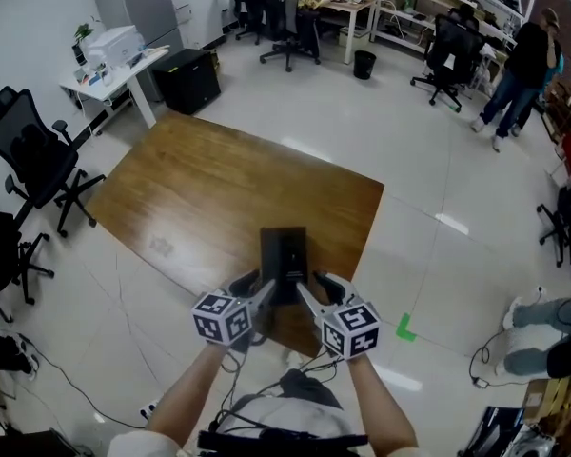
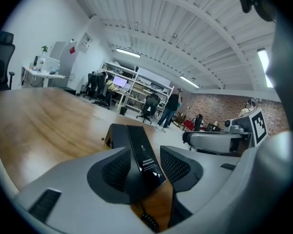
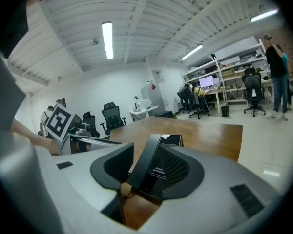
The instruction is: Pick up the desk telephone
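Observation:
The black desk telephone (image 1: 284, 260) lies on the brown wooden table (image 1: 209, 188), close to its near edge. My left gripper (image 1: 257, 293) is at the phone's near left corner and my right gripper (image 1: 314, 291) at its near right corner. In the left gripper view the phone (image 2: 139, 152) runs between the open jaws of the left gripper (image 2: 145, 167), with a gap at the right pad (image 2: 178, 167). In the right gripper view the phone (image 3: 158, 167) leans between the open jaws of the right gripper (image 3: 146, 167), with a gap at the left pad (image 3: 118, 164). A coiled cord (image 2: 149, 222) hangs below.
Black office chairs (image 1: 33, 160) stand left of the table, and a white desk with a printer (image 1: 114, 50) is at the back left. People (image 1: 523, 65) stand at the far right. A green tape mark (image 1: 404, 328) and cables (image 1: 71, 379) lie on the floor.

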Tool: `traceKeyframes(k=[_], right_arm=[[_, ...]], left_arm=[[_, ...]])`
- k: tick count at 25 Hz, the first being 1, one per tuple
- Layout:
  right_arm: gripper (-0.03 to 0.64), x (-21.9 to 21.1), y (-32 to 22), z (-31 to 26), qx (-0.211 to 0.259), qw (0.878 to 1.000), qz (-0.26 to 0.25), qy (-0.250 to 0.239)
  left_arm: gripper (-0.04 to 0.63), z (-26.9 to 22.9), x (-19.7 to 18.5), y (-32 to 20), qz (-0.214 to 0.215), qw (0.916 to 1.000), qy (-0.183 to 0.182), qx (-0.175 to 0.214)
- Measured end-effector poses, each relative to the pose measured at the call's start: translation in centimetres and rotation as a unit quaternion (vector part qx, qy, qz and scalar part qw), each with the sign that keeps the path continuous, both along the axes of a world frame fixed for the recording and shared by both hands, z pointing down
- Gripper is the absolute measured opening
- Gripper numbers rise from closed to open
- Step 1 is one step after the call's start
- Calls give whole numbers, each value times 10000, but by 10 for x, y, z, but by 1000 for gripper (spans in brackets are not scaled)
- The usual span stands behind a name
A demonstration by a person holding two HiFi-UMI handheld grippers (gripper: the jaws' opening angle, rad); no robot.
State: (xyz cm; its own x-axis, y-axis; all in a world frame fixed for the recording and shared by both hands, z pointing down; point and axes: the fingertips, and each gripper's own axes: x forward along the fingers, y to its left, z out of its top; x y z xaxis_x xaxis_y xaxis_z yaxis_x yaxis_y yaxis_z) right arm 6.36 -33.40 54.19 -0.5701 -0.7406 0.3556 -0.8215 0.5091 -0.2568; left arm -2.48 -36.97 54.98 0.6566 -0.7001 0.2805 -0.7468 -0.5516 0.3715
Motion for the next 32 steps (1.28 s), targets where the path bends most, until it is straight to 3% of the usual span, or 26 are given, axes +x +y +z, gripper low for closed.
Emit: traceKeyframes(k=[1, 9, 11, 18, 20, 29, 32], right_arm=[[191, 2, -3, 7, -116, 9999, -32, -31], [205, 5, -31, 54, -888, 9949, -226, -426], [255, 2, -38, 66, -1119, 9918, -335, -515], [257, 5, -62, 88, -1629, 9812, -466, -929], [298, 1, -68, 88, -1730, 9771, -573, -1100], [298, -14, -84, 103, -2209, 9582, -1033, -1498], [293, -23, -84, 107, -2306, 9531, -1227, -1526]], left_arm=[[192, 8, 0, -5, -30, 9999, -6, -108], [222, 53, 1, -30, 20, 9971, -81, -755], [264, 62, -1, -35, 67, 9957, -4, -923], [280, 82, 6, -45, 307, 9902, 272, -1338], [319, 86, 10, -45, 457, 9881, 355, -1428], [312, 93, 22, -53, 921, 9772, 624, -1809], [269, 95, 28, -52, 1133, 9744, 527, -1868]])
